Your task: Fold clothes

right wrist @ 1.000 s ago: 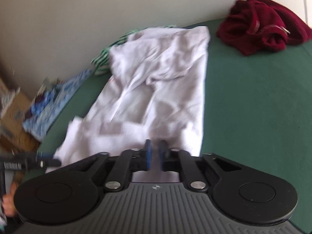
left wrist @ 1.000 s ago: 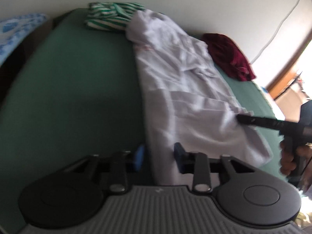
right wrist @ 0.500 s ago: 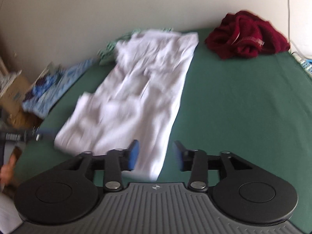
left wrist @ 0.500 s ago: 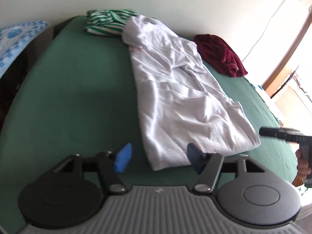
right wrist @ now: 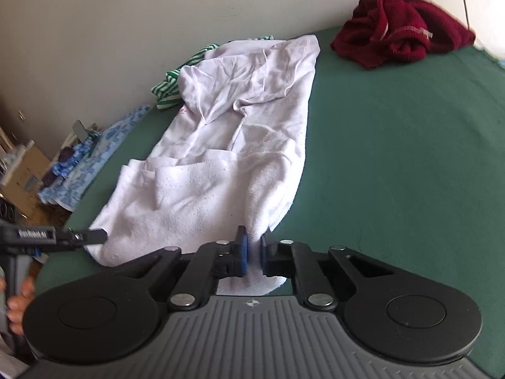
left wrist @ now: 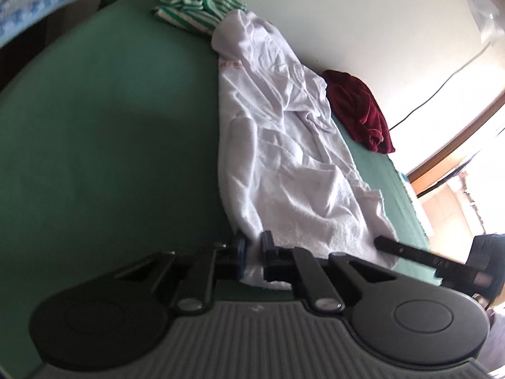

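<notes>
Left wrist, left claw (left wrist: pixel 252 252) pinching white garment (left wrist: pixel 284 158) (near hem), green surface (left wrist: pixel 110 126)

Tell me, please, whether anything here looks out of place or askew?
Yes: the white garment lies rumpled, its far end overlapping the striped top, and the red garment sits in an unfolded heap.
</notes>
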The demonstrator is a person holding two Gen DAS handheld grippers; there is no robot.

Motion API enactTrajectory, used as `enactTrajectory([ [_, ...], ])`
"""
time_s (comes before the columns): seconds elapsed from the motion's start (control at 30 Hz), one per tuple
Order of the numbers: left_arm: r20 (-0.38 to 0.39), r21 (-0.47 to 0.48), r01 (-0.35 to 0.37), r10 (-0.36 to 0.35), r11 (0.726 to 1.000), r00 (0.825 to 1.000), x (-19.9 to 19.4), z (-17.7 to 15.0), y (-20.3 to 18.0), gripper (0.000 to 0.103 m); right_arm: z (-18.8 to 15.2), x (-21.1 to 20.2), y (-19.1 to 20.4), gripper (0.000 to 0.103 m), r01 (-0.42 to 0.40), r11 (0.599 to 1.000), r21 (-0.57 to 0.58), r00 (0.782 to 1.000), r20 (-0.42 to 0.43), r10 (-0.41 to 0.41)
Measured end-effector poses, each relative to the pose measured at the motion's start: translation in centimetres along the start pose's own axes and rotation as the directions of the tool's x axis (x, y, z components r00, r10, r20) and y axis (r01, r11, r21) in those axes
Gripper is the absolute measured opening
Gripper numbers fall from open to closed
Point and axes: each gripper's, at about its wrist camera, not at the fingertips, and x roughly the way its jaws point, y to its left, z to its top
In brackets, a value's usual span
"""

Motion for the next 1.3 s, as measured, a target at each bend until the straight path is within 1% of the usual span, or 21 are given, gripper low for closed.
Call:
enactTrajectory([
  [0.17,0.011,-0.028,0.04,-0.04,0.999,0.999,-1.3,-0.3,-0.8,0.0,0.4,-1.4,-1.1,0.007,-0.06,0.995,0.074,0.997,-0.047,0.064],
  [0.27,-0.007,-0.02,0.065,-0.065,0.998,0.998,-2.5,-0.8,-1.7,0.0,0.4,-3.1,-1.4,0.007,-0.104,0.99,0.1,0.99,-0.084,0.112],
  [0.4,-0.092,-0.013,0.064,-0.065,0.998,0.994,-3.3,-2.3,-2.4,0.0,-0.6,-5.0,-1.5,0.007,-0.105,0.987,0.118,0.978,-0.17,0.124],
  [0.47,-0.143,0.001,0.05,-0.049,0.999,0.989,-3.7,-3.4,-2.4,0.0,-1.4,-6.0,-1.7,0.008,-0.087,0.988,0.126,0.974,-0.197,0.111],
  [0.53,-0.176,0.014,0.031,-0.028,0.999,0.984,-4.0,-3.8,-2.1,0.002,-1.9,-6.7,-1.5,0.017,-0.047,0.995,0.084,0.974,-0.217,0.065],
  [0.57,-0.179,0.03,0.021,-0.015,0.999,0.984,-4.2,-3.5,-2.1,0.003,-1.8,-7.1,-1.4,0.03,-0.017,0.999,0.051,0.979,-0.2,0.027],
  [0.63,-0.133,0.071,-0.004,0.014,0.997,0.991,-4.6,-2.2,-2.3,0.004,-1.3,-7.9,-1.1,0.042,0.027,1.0,-0.002,0.989,-0.144,-0.027],
  [0.67,-0.107,0.09,-0.011,0.02,0.996,0.994,-4.5,-1.3,-2.5,0.008,-0.7,-8.3,-0.9,0.042,0.014,1.0,-0.007,0.997,-0.081,-0.014],
  [0.7,-0.089,0.107,-0.01,0.02,0.994,0.996,-4.0,-0.4,-2.6,0.025,-0.1,-8.3,-0.6,0.042,-0.002,1.0,-0.021,0.999,-0.036,0.002],
  [0.77,-0.08,0.138,-0.016,0.027,0.99,0.996,-2.2,1.1,-2.7,0.049,0.7,-6.6,0.8,0.042,0.011,0.992,-0.122,0.999,-0.029,-0.015],
  [0.8,-0.079,0.153,-0.019,0.032,0.988,0.996,-1.1,1.7,-2.7,0.05,1.0,-5.6,1.6,0.042,0.028,0.983,-0.183,0.999,-0.032,-0.034],
  [0.87,-0.076,0.184,-0.029,0.043,0.983,0.996,0.7,2.8,-2.7,0.05,1.0,-4.0,3.0,0.041,0.07,0.954,-0.29,0.997,-0.014,-0.077],
  [0.9,-0.071,0.2,-0.037,0.052,0.979,0.996,1.0,3.0,-2.7,0.048,0.8,-3.2,3.4,0.041,0.086,0.941,-0.328,0.996,-0.006,-0.093],
  [0.93,-0.065,0.215,-0.045,0.061,0.976,0.996,1.3,3.2,-2.7,0.043,0.6,-2.5,3.6,0.041,0.099,0.927,-0.361,0.994,-0.005,-0.108],
  [0.97,-0.059,0.231,-0.054,0.069,0.971,0.996,1.6,3.4,-2.7,0.035,0.4,-1.9,3.7,0.031,0.109,0.912,-0.394,0.992,-0.013,-0.124],
  [1.0,-0.053,0.246,-0.062,0.078,0.967,0.996,1.9,3.6,-2.7,0.03,0.2,-1.4,3.6,0.022,0.117,0.896,-0.429,0.99,-0.022,-0.14],
  [1.03,-0.047,0.262,-0.071,0.086,0.963,0.995,2.2,3.8,-2.7,0.027,0.1,-1.1,3.4,0.015,0.124,0.89,-0.439,0.988,-0.024,-0.15],
  [1.07,-0.04,0.277,-0.079,0.094,0.958,0.995,2.5,3.9,-2.7,0.023,0.2,-1.3,3.1,0.009,0.13,0.9,-0.416,0.989,-0.015,-0.15],
  [1.13,-0.027,0.307,-0.096,0.11,0.947,0.994,3.1,4.3,-2.7,0.023,0.2,-1.6,2.5,0.006,0.139,0.918,-0.37,0.989,-0.001,-0.15],
  [1.23,-0.019,0.331,-0.102,0.115,0.938,0.993,3.8,4.2,-2.6,0.023,0.0,-1.6,2.4,0.007,0.144,0.933,-0.329,0.989,0.012,-0.148],
  [1.3,-0.023,0.356,-0.102,0.118,0.929,0.993,3.2,4.3,-3.1,0.023,0.3,-2.3,3.2,0.018,0.166,0.915,-0.369,0.986,0.05,-0.159],
])
